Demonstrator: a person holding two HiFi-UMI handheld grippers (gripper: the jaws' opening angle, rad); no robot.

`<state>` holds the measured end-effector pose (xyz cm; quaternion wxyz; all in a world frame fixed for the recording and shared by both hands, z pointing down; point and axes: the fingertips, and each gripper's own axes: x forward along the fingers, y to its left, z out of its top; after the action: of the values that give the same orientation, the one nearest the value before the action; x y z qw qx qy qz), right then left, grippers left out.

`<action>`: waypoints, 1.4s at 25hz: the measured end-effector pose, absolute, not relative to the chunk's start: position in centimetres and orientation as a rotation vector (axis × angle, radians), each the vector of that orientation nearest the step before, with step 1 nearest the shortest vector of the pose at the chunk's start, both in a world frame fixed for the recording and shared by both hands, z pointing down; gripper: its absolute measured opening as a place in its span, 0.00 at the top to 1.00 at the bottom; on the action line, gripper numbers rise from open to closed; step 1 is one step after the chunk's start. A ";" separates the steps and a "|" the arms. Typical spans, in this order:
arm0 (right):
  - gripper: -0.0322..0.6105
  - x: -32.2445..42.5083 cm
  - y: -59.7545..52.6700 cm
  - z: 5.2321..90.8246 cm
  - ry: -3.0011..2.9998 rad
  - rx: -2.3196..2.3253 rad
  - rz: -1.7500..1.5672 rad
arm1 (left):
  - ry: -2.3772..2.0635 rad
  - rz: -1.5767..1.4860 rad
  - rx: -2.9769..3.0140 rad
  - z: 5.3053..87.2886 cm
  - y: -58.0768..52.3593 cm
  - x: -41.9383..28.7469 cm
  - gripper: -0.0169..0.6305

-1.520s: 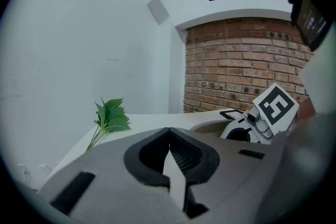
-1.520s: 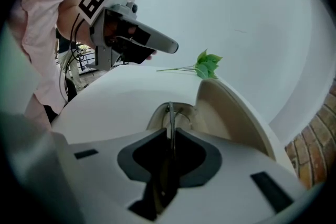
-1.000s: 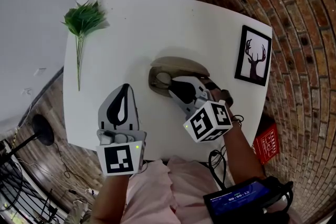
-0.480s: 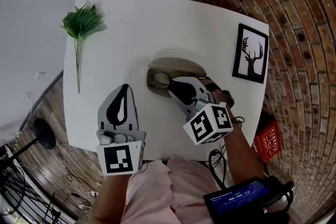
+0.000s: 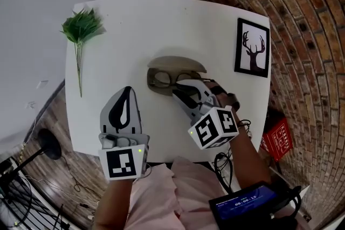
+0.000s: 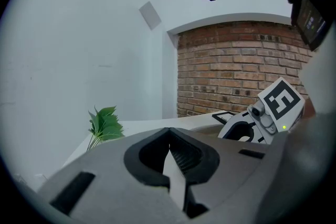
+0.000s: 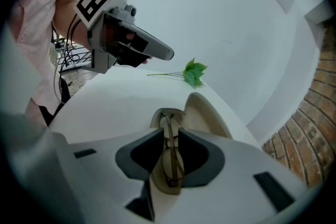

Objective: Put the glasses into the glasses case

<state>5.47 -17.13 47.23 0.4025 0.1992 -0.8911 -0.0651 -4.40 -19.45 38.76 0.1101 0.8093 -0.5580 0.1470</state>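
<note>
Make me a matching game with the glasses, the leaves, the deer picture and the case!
Things:
1. glasses
2. leaves
3. deer picture
4. case

Places:
A. far left corner of the table
B. lying inside the open case
C. right edge of the table
D. middle of the table, lid up

Pairs: 1-B, 2-A, 3-C, 4-D

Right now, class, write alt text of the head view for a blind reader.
Glasses lie in an open case on a table, with the right tool over their right end. The left tool hovers nearer the person; a plant lies far left, a deer picture far right.
</note>
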 end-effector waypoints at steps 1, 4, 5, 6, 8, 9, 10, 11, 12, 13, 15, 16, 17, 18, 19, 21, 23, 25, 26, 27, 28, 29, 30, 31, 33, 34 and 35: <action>0.80 5.6 -16.9 47.1 -2.250 0.512 -0.166 | -1.637 0.431 2.384 38.6 -19.3 -4.3 0.96; 0.81 5.8 -16.5 46.2 -2.249 0.541 -0.175 | -1.629 0.422 2.410 37.9 -18.9 -4.1 0.96; 0.81 5.8 -16.4 45.7 -2.250 0.556 -0.178 | -1.626 0.418 2.422 37.6 -18.7 -4.0 0.96; 0.81 5.8 -16.3 45.0 -2.253 0.574 -0.179 | -1.623 0.413 2.436 37.2 -18.6 -3.9 0.96; 0.81 6.1 -16.2 43.3 -2.263 0.629 -0.186 | -1.614 0.401 2.463 36.3 -18.2 -3.6 0.96; 0.81 6.2 -16.1 42.3 -2.271 0.665 -0.187 | -1.610 0.393 2.479 35.8 -18.1 -3.4 0.96; 0.81 6.4 -16.1 41.0 -2.282 0.706 -0.187 | -1.607 0.381 2.497 35.1 -18.0 -3.3 0.96; 0.81 6.6 -16.2 39.6 -2.295 0.753 -0.189 | -1.605 0.364 2.519 34.3 -18.0 -3.2 0.96; 0.81 6.8 -16.3 38.2 -2.311 0.805 -0.193 | -1.604 0.343 2.545 33.3 -18.0 -3.1 0.96; 0.81 7.0 -16.3 36.6 -2.328 0.861 -0.196 | -1.602 0.321 2.575 32.3 -18.0 -2.9 0.96; 0.81 7.4 -16.2 33.5 -2.368 0.985 -0.198 | -1.601 0.279 2.640 30.0 -17.8 -2.5 0.96; 0.82 7.5 -16.1 31.8 -2.397 1.058 -0.199 | -1.602 0.258 2.674 28.8 -17.7 -2.4 0.96; 0.82 7.6 -16.0 30.1 -2.430 1.139 -0.200 | -1.600 0.235 2.706 27.5 -17.6 -2.2 0.96; 0.83 7.8 -15.9 28.4 -2.458 1.224 -0.201 | -1.598 0.211 2.736 26.3 -17.4 -2.0 0.96; 0.85 8.0 -15.8 26.9 -2.475 1.306 -0.198 | -1.598 0.186 2.763 25.1 -17.3 -1.9 0.96; 0.89 8.4 -15.3 24.3 -2.482 1.438 -0.195 | -1.600 0.124 2.807 22.9 -17.2 -1.8 0.96; 0.92 8.5 -14.8 22.6 -2.474 1.518 -0.211 | -1.595 0.065 2.839 21.1 -17.2 -1.7 0.96; 0.94 8.3 -14.3 21.6 -2.461 1.579 -0.226 | -1.580 0.017 2.873 19.6 -16.9 -1.5 0.96; 0.94 8.3 -14.1 21.3 -2.453 1.610 -0.227 | -1.570 -0.001 2.892 19.1 -16.8 -1.4 0.96; 0.94 8.2 -13.8 21.0 -2.445 1.640 -0.226 | -1.559 -0.013 2.908 18.7 -16.6 -1.4 0.96; 0.94 8.1 -13.6 20.8 -2.439 1.666 -0.223 | -1.546 -0.020 2.922 18.5 -16.4 -1.3 0.96; 0.94 8.0 -13.3 20.6 -2.434 1.685 -0.222 | -1.532 -0.026 2.932 18.4 -16.2 -1.3 0.96; 0.94 7.8 -13.1 20.5 -2.430 1.697 -0.226 | -1.516 -0.031 2.938 18.4 -16.0 -1.3 0.96; 0.94 7.5 -12.9 20.5 -2.426 1.702 -0.233 | -1.501 -0.037 2.940 18.4 -15.8 -1.4 0.96; 0.94 7.0 -12.5 20.4 -2.412 1.711 -0.244 | -1.477 -0.049 2.942 18.5 -15.5 -1.5 0.96; 0.94 6.9 -12.3 20.4 -2.403 1.716 -0.248 | -1.469 -0.055 2.945 18.4 -15.4 -1.5 0.96; 0.94 6.8 -12.2 20.4 -2.395 1.723 -0.251 | -1.462 -0.061 2.949 18.4 -15.3 -1.6 0.96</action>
<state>6.76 -12.17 20.44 0.0903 0.5795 -0.8055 -0.0845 -1.58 -15.26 18.40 -0.0754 0.8932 -0.4428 -0.0185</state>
